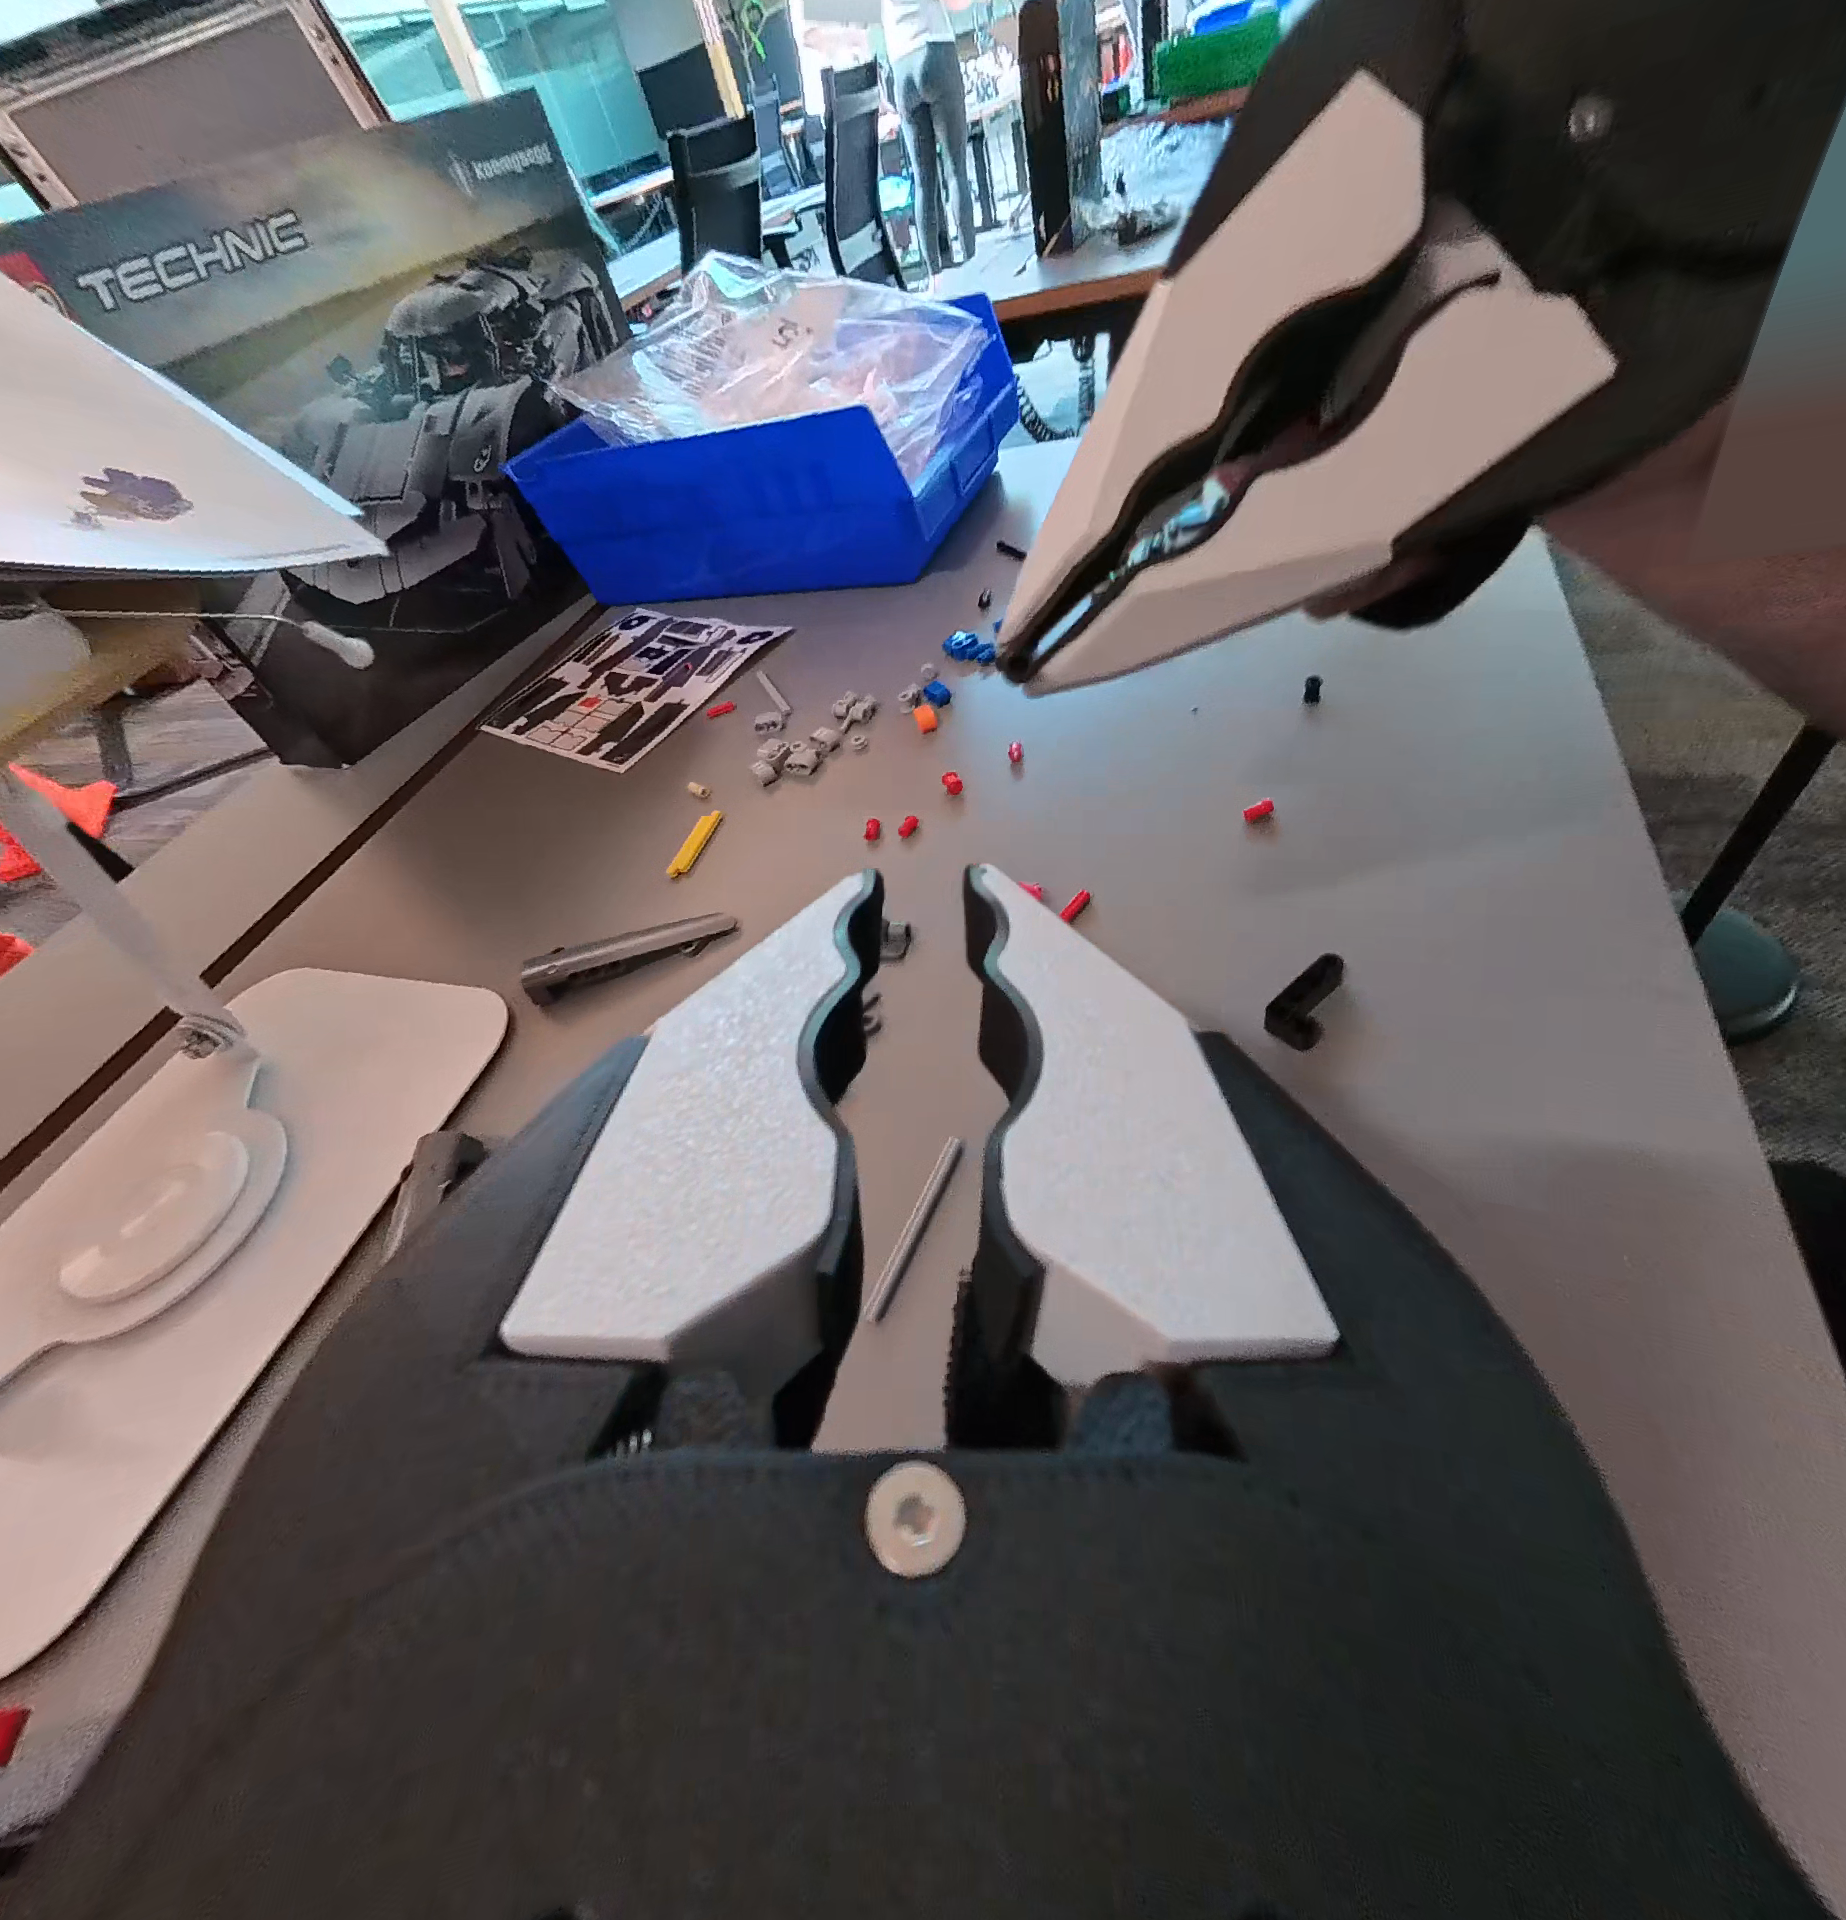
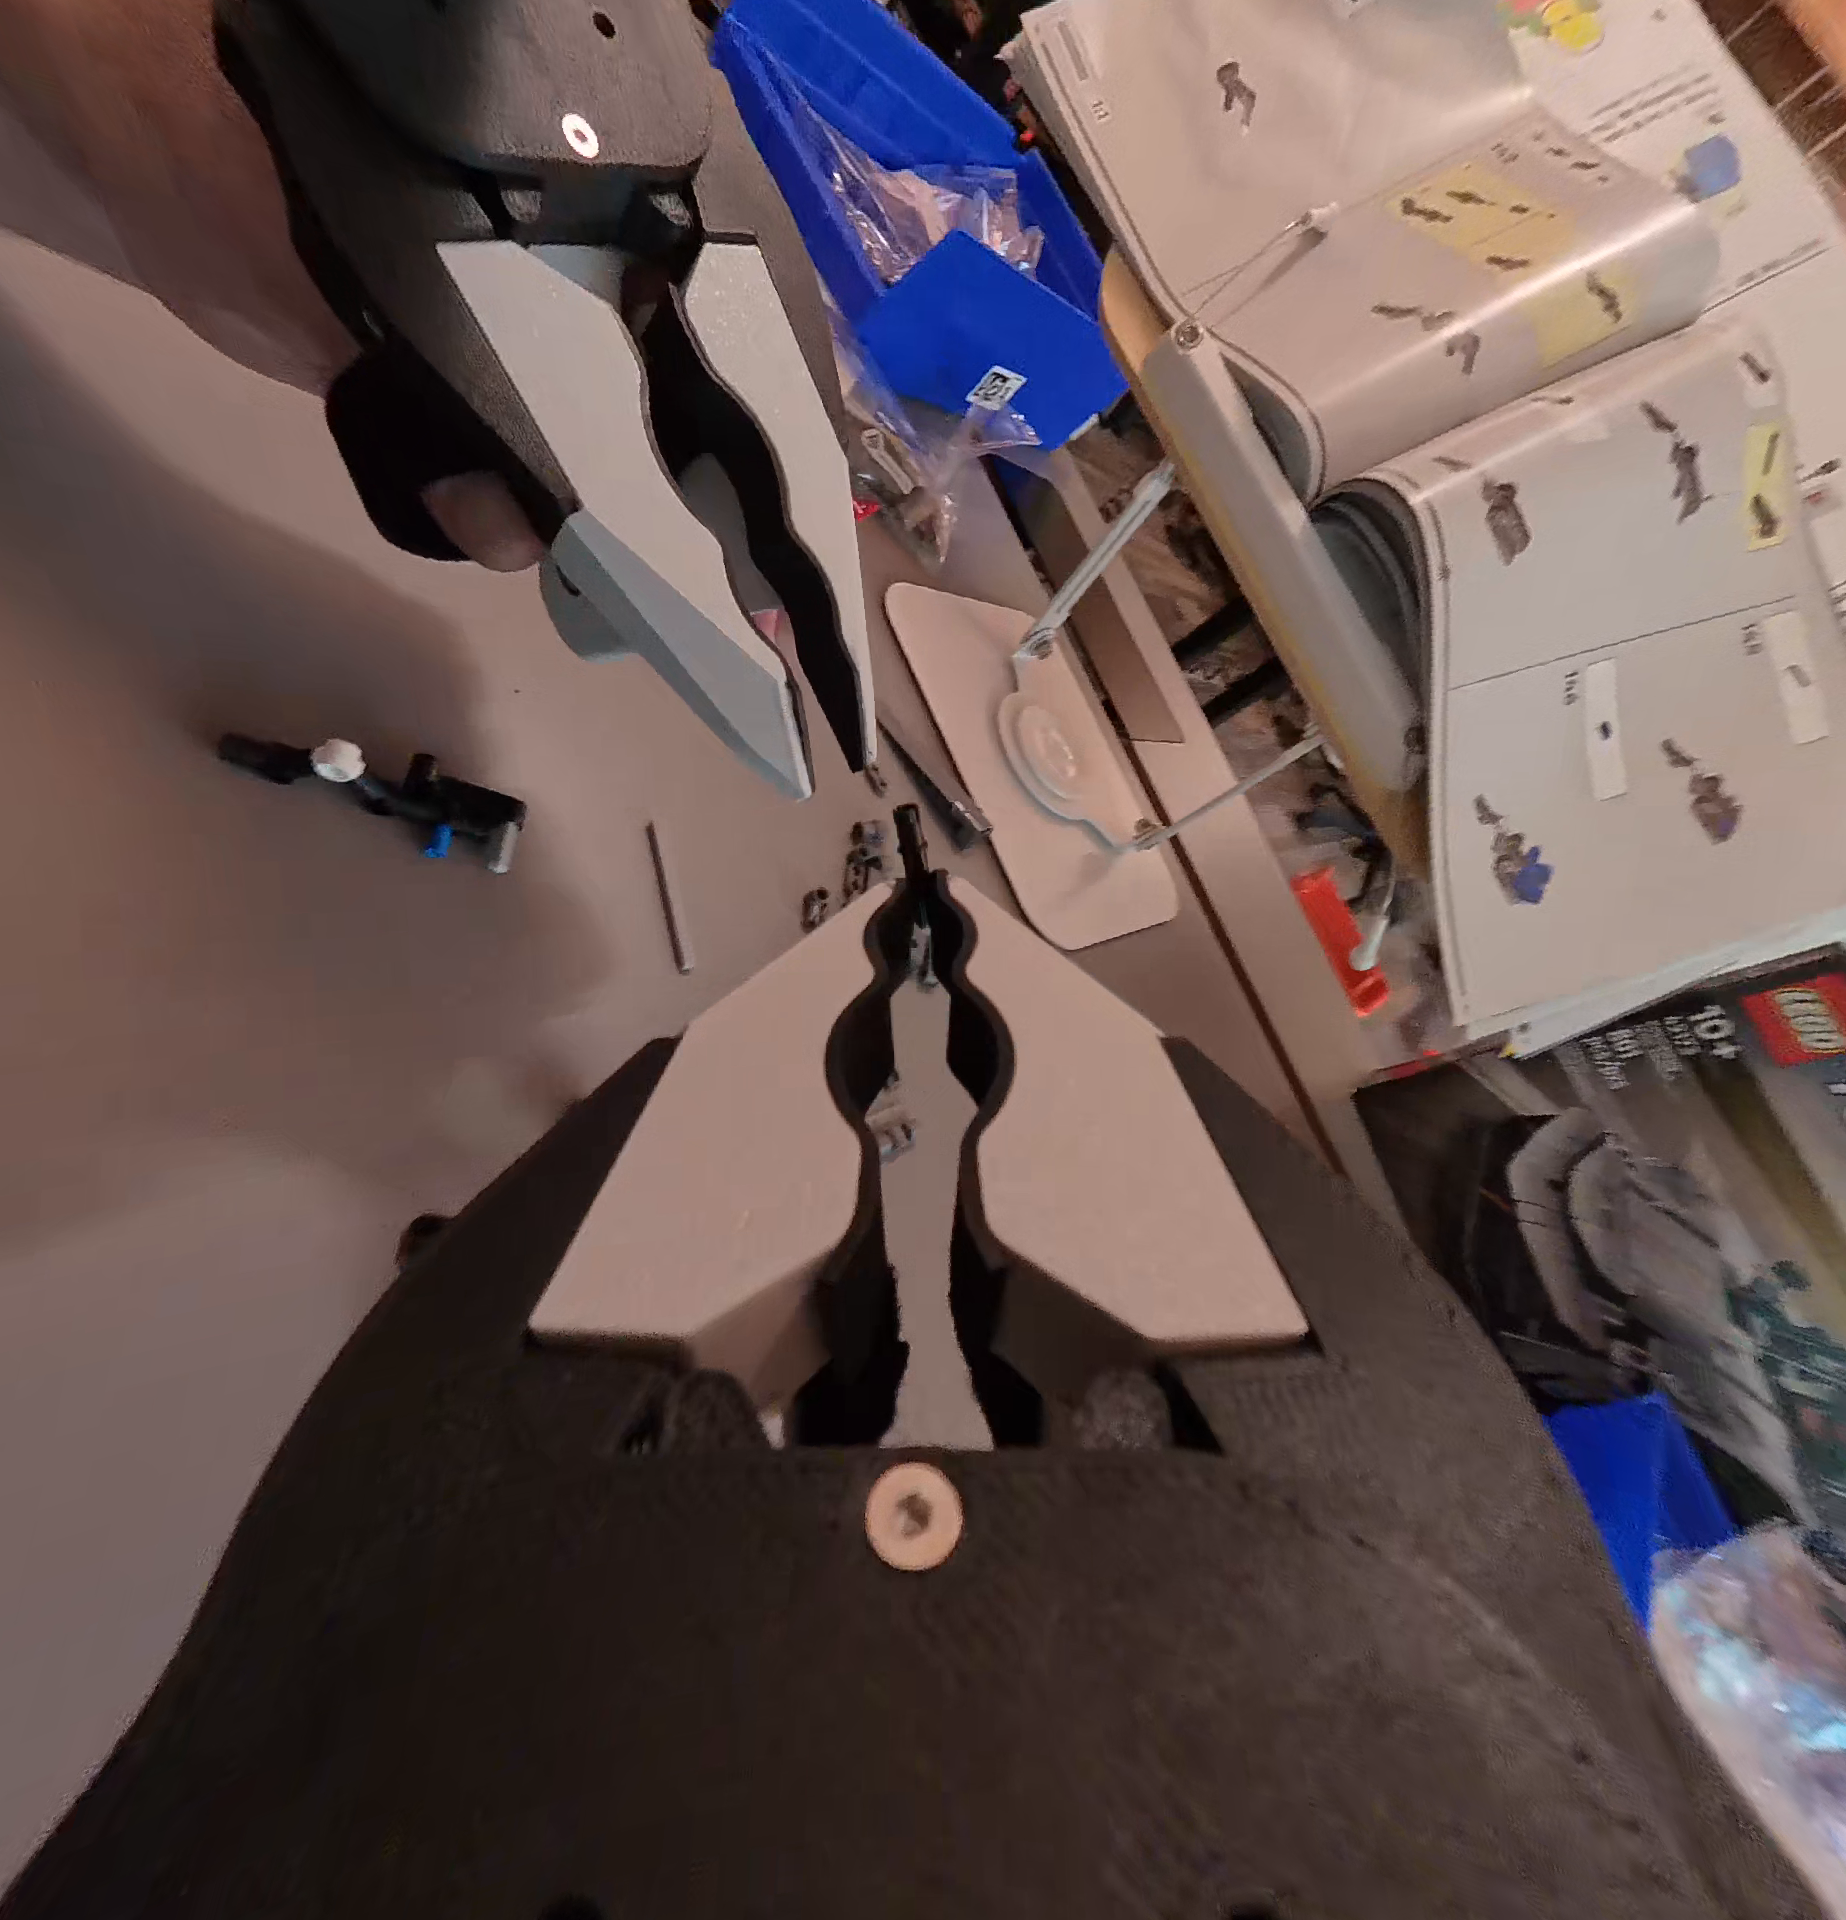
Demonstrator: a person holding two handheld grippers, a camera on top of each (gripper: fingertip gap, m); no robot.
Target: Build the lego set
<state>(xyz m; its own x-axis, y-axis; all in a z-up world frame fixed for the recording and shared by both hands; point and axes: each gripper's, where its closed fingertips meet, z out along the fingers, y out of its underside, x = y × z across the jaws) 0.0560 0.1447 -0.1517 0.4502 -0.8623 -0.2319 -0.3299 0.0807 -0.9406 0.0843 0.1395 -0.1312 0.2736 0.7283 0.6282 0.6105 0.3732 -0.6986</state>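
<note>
- A small black pin (image 2: 908,836) is clamped at the tips of the right gripper (image 2: 914,883), its end sticking out toward 12 o'clock.
- The fingers of the left gripper (image 1: 924,883) are parted with nothing pressed between them, above the grey bench (image 1: 1314,935).
- A small grey connector (image 1: 896,938) lies just beside the left fingertip.
- Red pins (image 1: 1075,904) are scattered toward 1 o'clock; a blue bin (image 1: 773,499) is seen at 11 o'clock.

A small black pin (image 2: 911,836) pokes upright from the right gripper's (image 2: 914,883) closed jaws.
</note>
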